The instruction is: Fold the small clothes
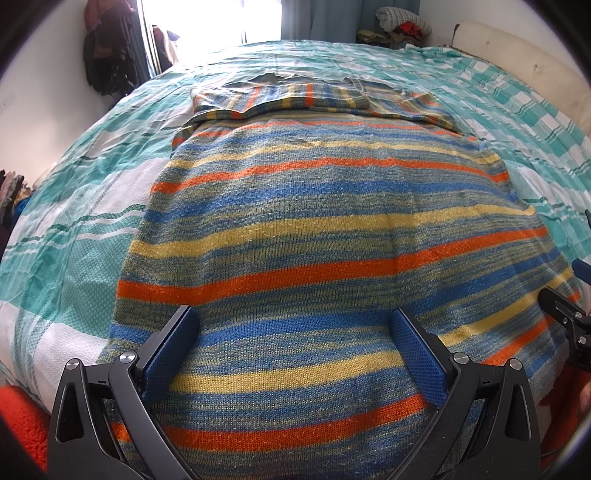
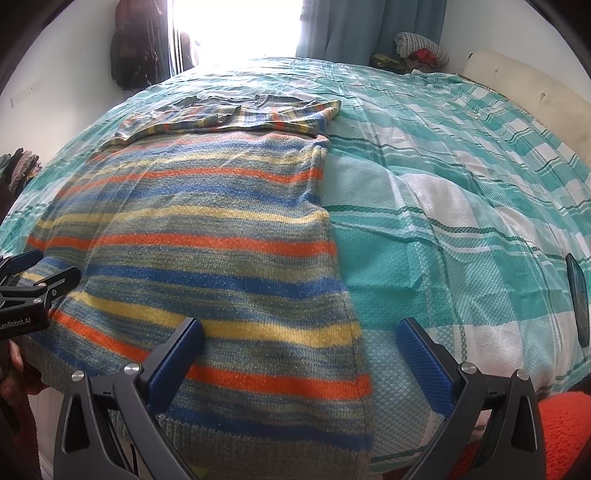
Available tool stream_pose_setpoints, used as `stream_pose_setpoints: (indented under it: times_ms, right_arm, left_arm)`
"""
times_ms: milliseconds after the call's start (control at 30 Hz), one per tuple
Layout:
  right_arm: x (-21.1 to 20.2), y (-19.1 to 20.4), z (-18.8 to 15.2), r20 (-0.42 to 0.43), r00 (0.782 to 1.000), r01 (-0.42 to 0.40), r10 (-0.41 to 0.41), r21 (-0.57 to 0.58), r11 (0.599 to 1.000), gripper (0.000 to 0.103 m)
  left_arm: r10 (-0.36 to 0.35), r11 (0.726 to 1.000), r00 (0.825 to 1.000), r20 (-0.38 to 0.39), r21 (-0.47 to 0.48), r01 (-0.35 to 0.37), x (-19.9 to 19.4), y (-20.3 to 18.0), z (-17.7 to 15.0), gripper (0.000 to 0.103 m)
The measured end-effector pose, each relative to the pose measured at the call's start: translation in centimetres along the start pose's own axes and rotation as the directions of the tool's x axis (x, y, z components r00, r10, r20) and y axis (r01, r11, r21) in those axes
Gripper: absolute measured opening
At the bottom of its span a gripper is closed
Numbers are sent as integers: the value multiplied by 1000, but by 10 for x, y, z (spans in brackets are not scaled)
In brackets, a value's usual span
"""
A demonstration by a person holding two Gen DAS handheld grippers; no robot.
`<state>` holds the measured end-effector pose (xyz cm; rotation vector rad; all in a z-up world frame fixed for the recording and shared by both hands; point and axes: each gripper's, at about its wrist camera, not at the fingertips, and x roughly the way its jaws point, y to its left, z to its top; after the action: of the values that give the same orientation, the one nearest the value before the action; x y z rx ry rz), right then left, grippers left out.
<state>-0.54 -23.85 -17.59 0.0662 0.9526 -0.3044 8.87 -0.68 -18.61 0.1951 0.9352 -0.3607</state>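
Both tools are spread wide and carrying nothing. The left gripper hovers over the near hem of the striped sweater, its blue pads apart with knit showing between them; whether they brush the fabric is hard to judge from this angle. The right gripper straddles the sweater's right side edge, one pad above the stripes, the other above the checked bedspread.

The sweater lies flat on the bedspread, long axis running from the near hem away toward the bright window, stripes crossing that axis. At its far end the sleeves are folded across the body.

Beyond the sweater's right edge the bedspread stretches open and bare up to a dark flat object near the rim of the view. Left of the sweater there is a narrower strip of bedspread. Orange fleece sits below the near edge of the bed.
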Motion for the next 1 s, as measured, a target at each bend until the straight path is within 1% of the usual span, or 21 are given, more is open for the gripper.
stream_pose_setpoints:
  times_ms: [600,667,733,767,833,867,900,933,967,1000]
  right_arm:
    - [0,0,0,-2,1000,6,-6,-5,1000,103]
    - [-1,-1,1,-6,1000,-1,1,1,1000,103]
    - [-9,-8,4,6,1000,-19,19,25,1000,103]
    - [-17,-17,7,25,999,-37,36,51,998,103]
    - [-37,-40,14,77,991,-119,110,124,985,103]
    - [-45,-52,17,99,982,-174,160,159,972,103]
    - [-51,-64,20,112,970,-235,216,189,953,103]
    - [-54,-74,22,115,955,-293,274,215,932,103]
    - [-55,-86,22,105,935,-354,338,244,903,103]
    - [-54,-93,21,93,919,-393,383,270,879,103]
  left_arm:
    - [2,1000,1000,4,3,-2,1,0,0,103]
    - [-6,1000,1000,-25,10,7,-1,0,1,103]
    - [-44,999,995,-87,17,46,-9,7,8,102]
    - [-61,998,993,-100,-4,61,-19,19,11,102]
    - [-89,994,994,-70,-68,84,-40,45,11,102]
    - [-103,990,993,-53,-106,97,-49,61,10,102]
    - [-124,978,991,-45,-172,114,-57,86,6,102]
    - [-139,968,989,-55,-216,124,-60,100,3,102]
    - [-164,954,983,-78,-267,138,-60,116,0,102]
    - [-195,939,975,-103,-307,155,-57,127,-5,101]
